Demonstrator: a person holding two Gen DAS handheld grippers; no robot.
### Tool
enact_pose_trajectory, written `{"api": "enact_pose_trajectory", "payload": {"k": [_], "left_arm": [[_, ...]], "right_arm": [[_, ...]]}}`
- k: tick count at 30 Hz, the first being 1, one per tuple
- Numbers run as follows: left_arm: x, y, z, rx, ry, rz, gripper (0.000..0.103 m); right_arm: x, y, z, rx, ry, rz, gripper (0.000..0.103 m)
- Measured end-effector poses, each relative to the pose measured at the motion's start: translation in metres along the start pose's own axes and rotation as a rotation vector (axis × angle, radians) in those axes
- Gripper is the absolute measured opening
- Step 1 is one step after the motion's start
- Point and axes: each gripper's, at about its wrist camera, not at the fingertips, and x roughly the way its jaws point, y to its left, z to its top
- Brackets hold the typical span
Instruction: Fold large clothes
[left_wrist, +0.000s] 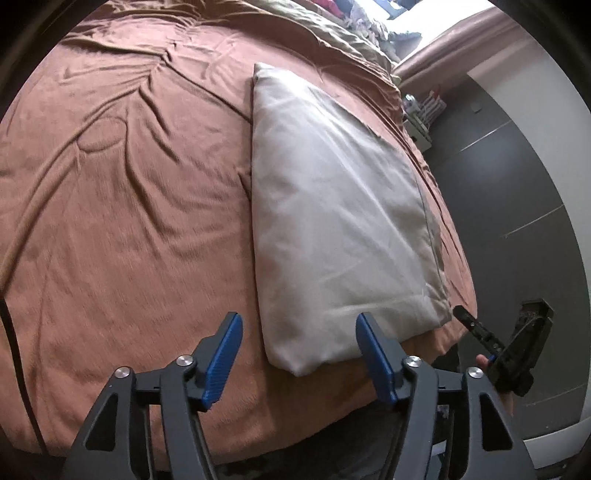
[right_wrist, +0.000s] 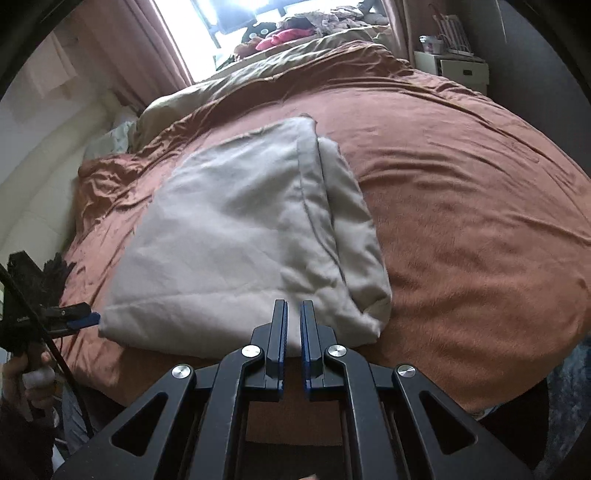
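A pale beige garment (left_wrist: 332, 206) lies folded into a thick rectangle on the rust-brown bedspread (left_wrist: 129, 192). It also shows in the right wrist view (right_wrist: 236, 236), with a folded flap along its right side. My left gripper (left_wrist: 299, 332) is open and empty, just short of the garment's near left corner. My right gripper (right_wrist: 293, 314) is shut with a narrow gap between its pads, empty, at the garment's near edge. The right gripper also shows in the left wrist view (left_wrist: 476, 328), at the garment's near right corner. The left gripper shows at the far left of the right wrist view (right_wrist: 79, 319).
An olive blanket (right_wrist: 258, 74) is bunched at the far end of the bed. A white bedside cabinet (right_wrist: 458, 70) with small items stands far right. A dark floor (left_wrist: 517, 206) runs along the bed's edge. A black cable (right_wrist: 55, 332) hangs by the left hand.
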Motion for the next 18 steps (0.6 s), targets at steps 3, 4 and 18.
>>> {"api": "enact_pose_trajectory", "payload": {"k": [3, 4, 18], "left_arm": [[0.001, 0.006, 0.013, -0.012, -0.01, -0.011, 0.067], [0.001, 0.008, 0.017, -0.014, -0.012, -0.013, 0.067], [0.029, 0.017, 0.092, -0.015, -0.023, -0.004, 0.067]], "right_arm": [[-0.004, -0.001, 0.012, 0.006, -0.027, 0.015, 0.103], [-0.005, -0.002, 0.016, 0.005, -0.044, 0.018, 0.103], [0.043, -0.057, 0.076, 0.151, 0.064, 0.194, 0.103]]}}
